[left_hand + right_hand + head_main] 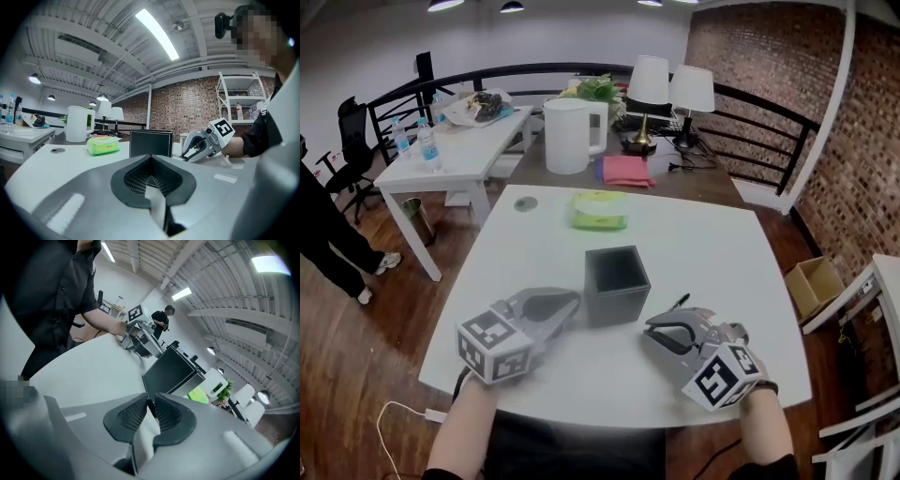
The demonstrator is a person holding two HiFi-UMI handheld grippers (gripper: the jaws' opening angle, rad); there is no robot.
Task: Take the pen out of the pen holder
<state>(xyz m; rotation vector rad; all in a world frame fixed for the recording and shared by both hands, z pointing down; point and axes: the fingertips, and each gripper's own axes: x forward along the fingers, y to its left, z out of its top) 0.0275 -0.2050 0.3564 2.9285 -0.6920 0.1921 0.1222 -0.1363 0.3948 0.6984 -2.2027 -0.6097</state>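
The black square pen holder (617,281) (151,143) (171,371) stands open-topped in the middle of the white table (722,244). My right gripper (651,329) (151,401) is low over the table just right of the holder. Its pads stand a narrow slit apart, with the thin black pen (679,302) clamped crosswise and its end sticking out past the upper jaw. My left gripper (577,302) (151,157) rests at the holder's left side, pointing at it, jaws together and empty. Each gripper shows in the other's view: the right one (187,154), the left one (136,333).
Behind the holder lie a green wipes pack (598,209) and a small round disc (524,203). A white pitcher (567,136), a pink cloth (625,170) and lamps (649,84) sit on the far desk. A person (323,225) stands at left. The table's front edge is close to both hands.
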